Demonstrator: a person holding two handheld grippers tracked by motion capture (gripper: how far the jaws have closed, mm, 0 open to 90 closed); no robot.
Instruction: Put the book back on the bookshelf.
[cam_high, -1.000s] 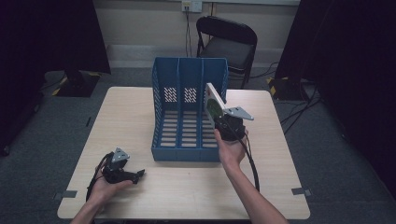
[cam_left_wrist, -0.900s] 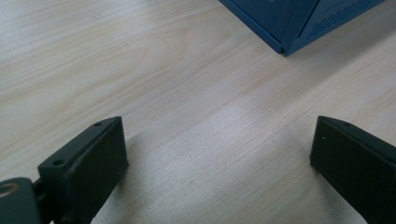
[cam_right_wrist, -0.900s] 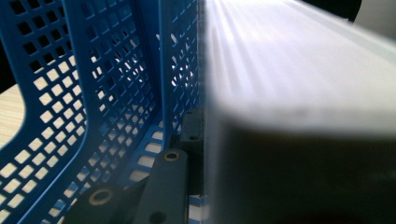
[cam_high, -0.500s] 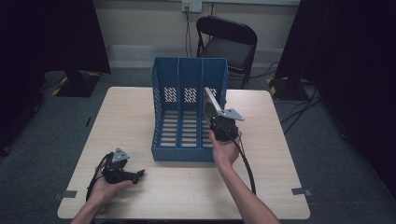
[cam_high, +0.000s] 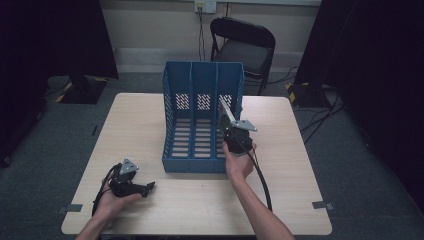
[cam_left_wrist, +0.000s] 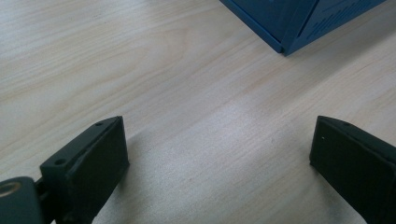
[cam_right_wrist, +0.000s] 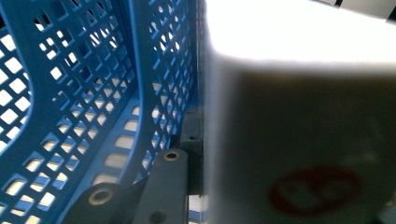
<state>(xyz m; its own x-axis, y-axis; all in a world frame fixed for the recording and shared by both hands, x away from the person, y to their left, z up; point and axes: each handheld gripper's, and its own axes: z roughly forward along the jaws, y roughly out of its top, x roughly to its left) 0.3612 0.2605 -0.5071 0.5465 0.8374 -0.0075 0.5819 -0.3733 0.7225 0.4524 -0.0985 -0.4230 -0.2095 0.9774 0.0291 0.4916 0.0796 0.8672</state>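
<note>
A blue three-slot file holder (cam_high: 202, 125) stands mid-table, its open side toward me. My right gripper (cam_high: 235, 132) is at the holder's right-hand slot, shut on a thin white flat item (cam_high: 225, 112) that stands on edge and leans into that slot. In the right gripper view the white item (cam_right_wrist: 299, 116), with a red round mark, lies close against one black finger (cam_right_wrist: 192, 135), and the perforated blue divider wall (cam_right_wrist: 154, 70) is on the left. My left gripper (cam_high: 145, 187) rests on the table at front left, open (cam_left_wrist: 219, 158), with bare wood between its jaws and the holder's corner (cam_left_wrist: 299, 18) ahead.
The light wooden table (cam_high: 300, 165) has bare room on both sides of the holder. A black folding chair (cam_high: 245, 45) stands behind the far edge. The right gripper's cable (cam_high: 262, 180) trails along the forearm toward the front edge.
My right gripper has carried the white item leftward from outside the holder's right wall into the right slot. The left gripper has not moved.
</note>
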